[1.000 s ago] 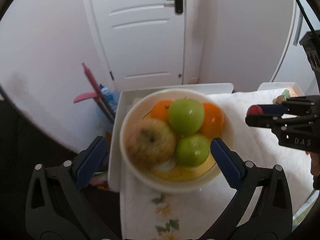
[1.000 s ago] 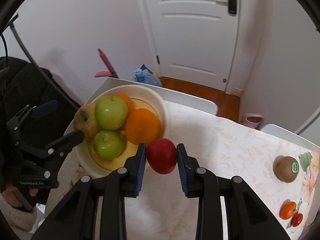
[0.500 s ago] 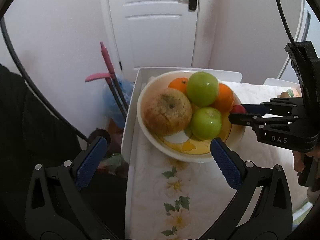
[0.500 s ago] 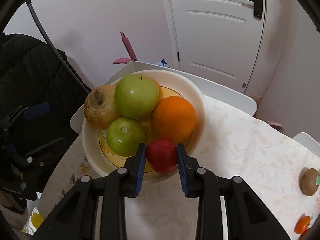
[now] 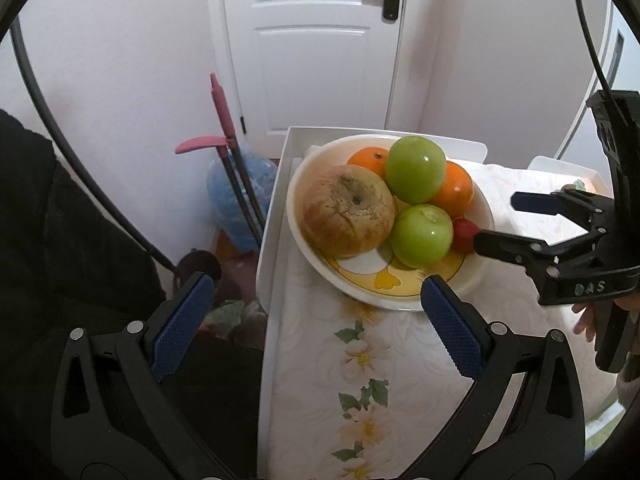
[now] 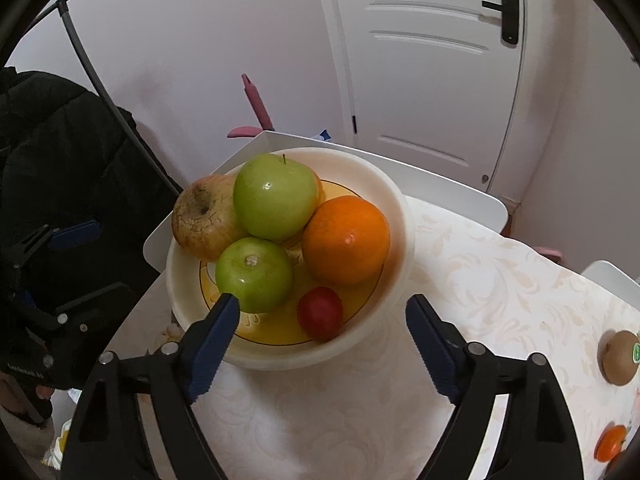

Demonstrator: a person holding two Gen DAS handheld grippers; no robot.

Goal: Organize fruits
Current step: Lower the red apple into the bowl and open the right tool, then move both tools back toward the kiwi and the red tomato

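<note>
Right tongs (image 6: 322, 316) opening, pads clear of the red fruit (image 6: 320, 313), which lies in the bowl (image 6: 400, 216) on the table (image 6: 480, 280) beside the orange (image 6: 346, 239). Left tongs (image 5: 316, 316) spread wide, nothing between. From the left view the red fruit is half hidden behind a green apple (image 5: 421, 235); the kiwi (image 6: 619, 357) is cut off at the right view's edge.

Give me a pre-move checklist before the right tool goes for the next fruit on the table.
1. Small red fruit released: ok. It lies in the bowl; the right tool is opening and its pads are off it.
2. Red fruit settled: ok, it rests on the bowl floor beside the orange.
3. Bowl on the table: ok, though it sits close to the corner edge.
4. Left tool out of the way: ok, open and empty, short of the bowl.
5. Next fruit located: ok, a kiwi lies on the tablecloth to the right.
6. Room left in the bowl: cannot tell.
</note>
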